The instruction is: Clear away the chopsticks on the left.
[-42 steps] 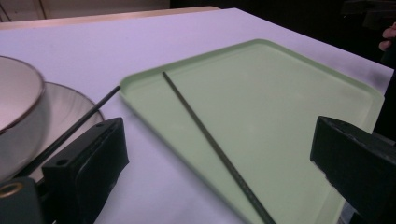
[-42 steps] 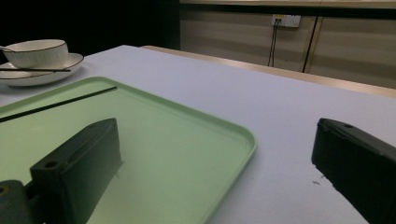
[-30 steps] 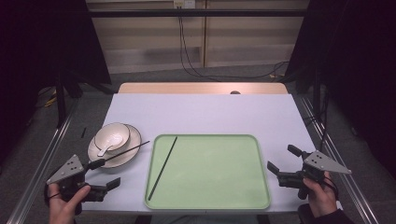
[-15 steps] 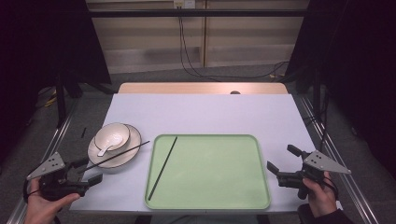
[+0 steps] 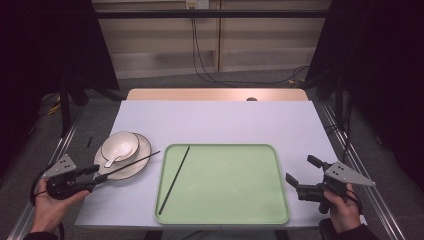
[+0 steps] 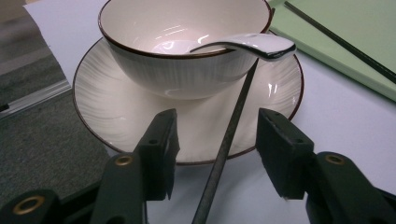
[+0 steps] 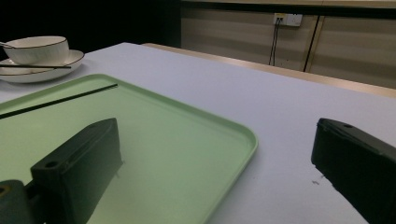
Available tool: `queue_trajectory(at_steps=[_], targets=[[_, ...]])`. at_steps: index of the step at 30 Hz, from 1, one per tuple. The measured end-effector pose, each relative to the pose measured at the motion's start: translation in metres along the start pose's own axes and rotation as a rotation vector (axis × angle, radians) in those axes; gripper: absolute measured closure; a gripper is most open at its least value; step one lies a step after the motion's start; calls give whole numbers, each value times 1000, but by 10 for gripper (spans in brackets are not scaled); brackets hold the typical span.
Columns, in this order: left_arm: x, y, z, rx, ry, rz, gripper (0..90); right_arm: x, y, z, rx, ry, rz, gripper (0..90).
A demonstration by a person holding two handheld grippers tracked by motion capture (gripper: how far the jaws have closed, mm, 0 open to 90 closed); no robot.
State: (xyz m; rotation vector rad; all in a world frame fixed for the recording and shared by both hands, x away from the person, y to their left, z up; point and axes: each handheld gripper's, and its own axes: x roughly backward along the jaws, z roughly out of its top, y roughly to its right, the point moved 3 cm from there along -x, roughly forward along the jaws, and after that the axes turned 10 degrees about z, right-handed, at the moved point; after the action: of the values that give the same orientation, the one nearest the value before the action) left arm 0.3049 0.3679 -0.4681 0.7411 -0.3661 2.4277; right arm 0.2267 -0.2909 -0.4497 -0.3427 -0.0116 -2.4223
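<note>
The left hand-held gripper [image 6: 217,154], jaws wide, straddles the chopstick [image 6: 227,140] propped on the saucer [image 6: 116,126], lined up to pinch it.

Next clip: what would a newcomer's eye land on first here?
Probably the big green tray at the table's near middle, with one black chopstick lying slantwise on its left part. Next, at the left, the white bowl with its spoon on a plate, where a second chopstick runs between the open left gripper's jaws.
</note>
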Motion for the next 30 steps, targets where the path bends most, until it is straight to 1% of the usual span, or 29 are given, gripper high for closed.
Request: queue_trajectory(at_steps=[1,2,3,5,7,8,9,10,11,12,13,14,16,18,19,20,21,22,23,24,26,28,29,30], targets=[[0,0,2,-13,-3,-11,547,0,0,0,0,0,0,10],[-1,0,4,-26,-5,0,550,0,0,0,-1,-2,-4,10],[-2,0,6,-49,-24,8,551,0,0,0,0,-3,-3,10],[-3,1,8,-66,-37,-7,553,0,0,0,1,-2,-2,10],[-6,2,9,-75,-54,-31,585,0,0,0,0,-3,0,10],[-7,2,9,-84,-60,-31,604,0,0,0,-1,-2,-1,10],[-8,3,9,-76,-66,-32,614,0,0,0,-1,-1,3,10],[-10,5,9,-70,-64,-46,632,0,0,0,-1,-1,3,10],[-11,4,10,-80,-61,-36,654,0,0,0,-1,-3,2,10],[-12,5,11,-75,-58,-38,664,0,0,0,-1,-2,2,10],[-13,6,12,-90,-64,-34,672,0,0,0,-2,-3,0,10],[-15,8,12,-92,-72,-29,685,0,0,0,-3,-3,0,10],[-18,10,13,-98,-81,-47,699,0,0,0,0,-1,1,10],[-21,11,13,-102,-95,-52,712,0,0,0,-3,-1,-1,10],[-22,12,13,-102,-102,-43,725,-1,0,0,-1,-1,-4,10],[-23,12,14,-95,-101,-59,735,-1,0,0,-1,0,-4,10],[-23,13,15,-105,-105,-56,742,0,0,0,-3,-3,1,10],[-24,14,16,-112,-107,-69,750,0,0,0,-4,-1,-1,10],[-24,14,16,-120,-114,-70,761,0,0,0,-4,-1,0,10],[-25,15,17,-123,-114,-60,767,0,0,0,-5,-1,-1,10],[-27,17,18,-129,-115,-71,776,0,0,0,-2,-2,-2,10],[-29,19,18,-143,-132,-79,784,-1,0,0,0,-3,-5,10],[-29,20,18,-139,-144,-79,790,0,0,0,-3,-3,-2,10],[-30,20,18,-147,-149,-69,799,0,0,0,-2,-3,-3,10]])
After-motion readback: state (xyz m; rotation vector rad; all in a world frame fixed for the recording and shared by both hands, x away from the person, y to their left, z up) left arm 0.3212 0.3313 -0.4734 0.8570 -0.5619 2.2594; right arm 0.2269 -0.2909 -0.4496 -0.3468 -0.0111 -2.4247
